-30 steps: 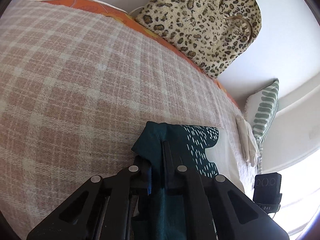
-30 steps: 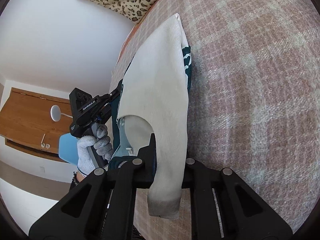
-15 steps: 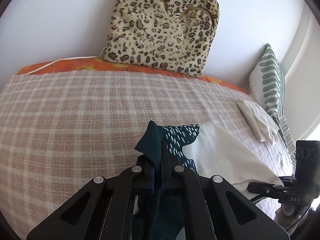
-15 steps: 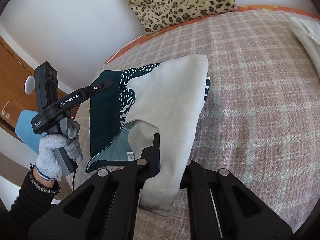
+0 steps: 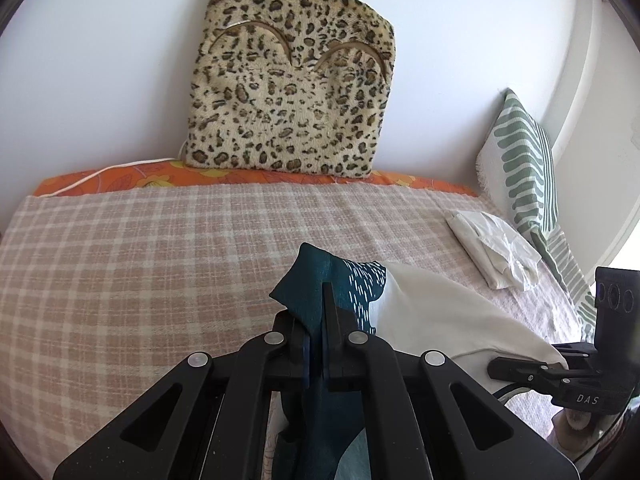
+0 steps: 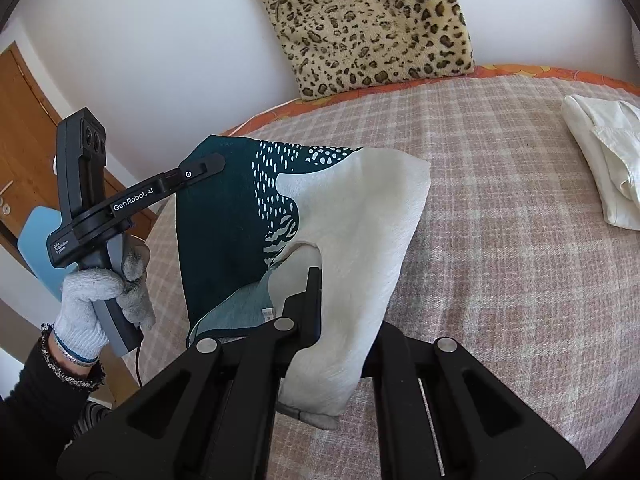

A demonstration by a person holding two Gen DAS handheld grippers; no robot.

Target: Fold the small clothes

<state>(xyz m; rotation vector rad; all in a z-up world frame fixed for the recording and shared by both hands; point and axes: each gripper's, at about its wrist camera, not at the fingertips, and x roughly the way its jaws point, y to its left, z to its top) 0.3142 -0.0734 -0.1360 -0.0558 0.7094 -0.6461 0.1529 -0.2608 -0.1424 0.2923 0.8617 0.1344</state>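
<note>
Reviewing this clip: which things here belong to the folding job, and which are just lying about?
In the job:
- teal and cream garment
- left tool, clamped on it
- right tool, clamped on it

Lying about:
- leopard cushion
- green striped pillow
- white cloth

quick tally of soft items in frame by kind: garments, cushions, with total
Garments: 2, the teal and cream garment held up by both grippers, and the folded white garment on the bed
Cushions: 2, the leopard cushion and the green striped cushion
Total: 4
</note>
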